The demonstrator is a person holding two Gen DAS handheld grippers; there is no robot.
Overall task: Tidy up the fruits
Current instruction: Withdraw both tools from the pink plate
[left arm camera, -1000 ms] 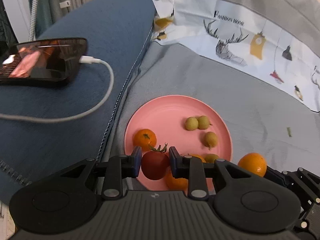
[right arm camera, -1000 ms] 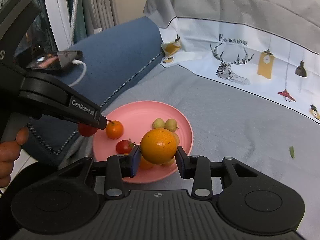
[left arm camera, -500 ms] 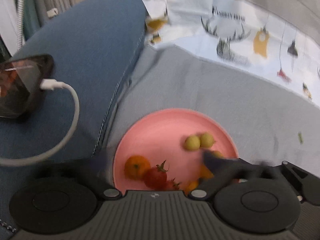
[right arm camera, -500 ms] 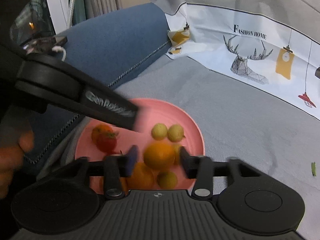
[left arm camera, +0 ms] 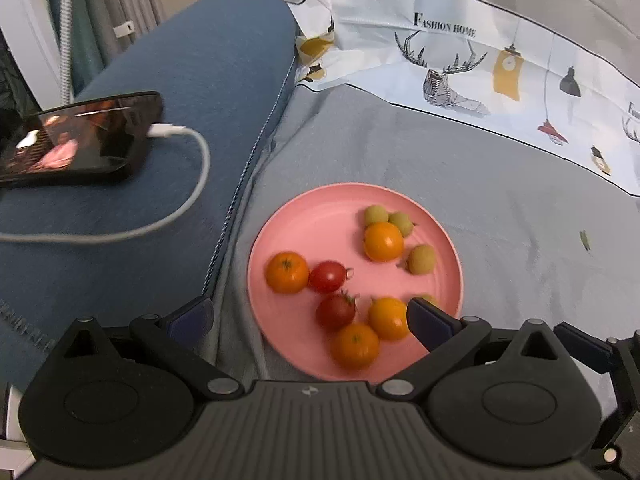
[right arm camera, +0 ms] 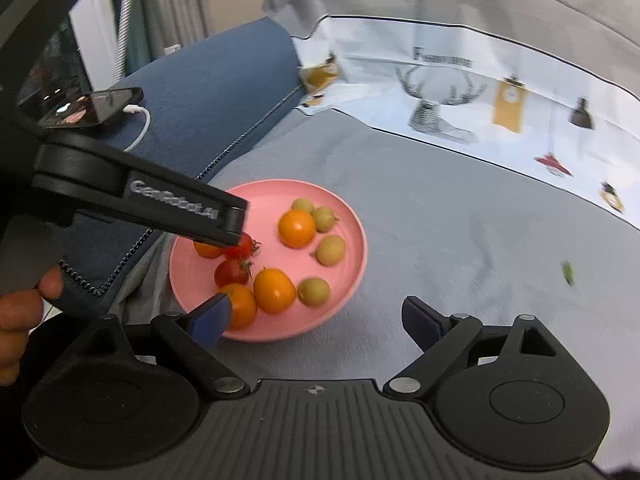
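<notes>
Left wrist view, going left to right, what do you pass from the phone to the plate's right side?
Phone → white cable → pink plate's leftmost orange → red tomato → far orange → green fruit.

Oranges (left arm camera: pixel 383 241), red tomatoes (left arm camera: pixel 327 277), green fruits (left arm camera: pixel 421 259) loose on pink plate (left arm camera: pixel 320 220).

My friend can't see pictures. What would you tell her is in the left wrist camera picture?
A pink plate on grey cloth holds four oranges, two red tomatoes and some small green fruits. The open left gripper hovers at its near edge, holding nothing. A phone charges on the blue cushion to the left.
</notes>
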